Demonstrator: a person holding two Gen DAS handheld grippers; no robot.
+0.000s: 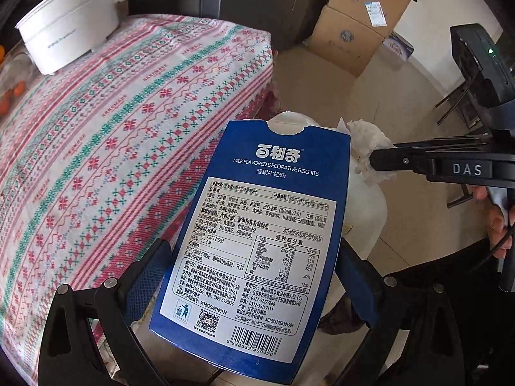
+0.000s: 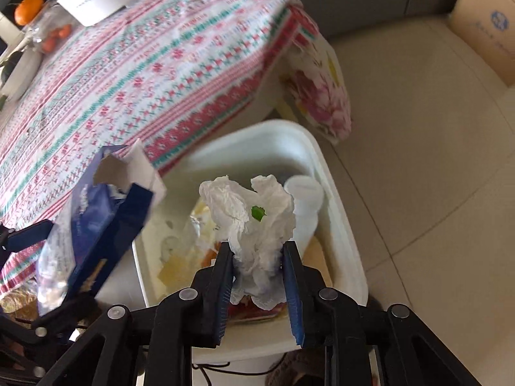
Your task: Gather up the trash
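My left gripper (image 1: pixel 254 276) is shut on a blue biscuit box (image 1: pixel 257 241), open at its torn top, held beside the table edge above the white trash bin (image 1: pixel 370 212). In the right wrist view the box (image 2: pixel 106 225) hangs at the left over the bin (image 2: pixel 334 193). My right gripper (image 2: pixel 257 257) is shut on a crumpled white tissue (image 2: pixel 254 222) with a green speck, held over the bin's open mouth. The tissue (image 1: pixel 370 151) and right gripper (image 1: pixel 373 160) also show at the right of the left wrist view. The bin holds a white cup (image 2: pixel 305 206) and food scraps.
A table with a red-and-green patterned cloth (image 1: pixel 112 135) lies to the left, carrying a white pot (image 1: pixel 67 29) and oranges (image 2: pixel 29 8). Cardboard boxes (image 1: pixel 354 29) stand on the tiled floor. A floral cloth (image 2: pixel 318 96) hangs off the table corner beside the bin.
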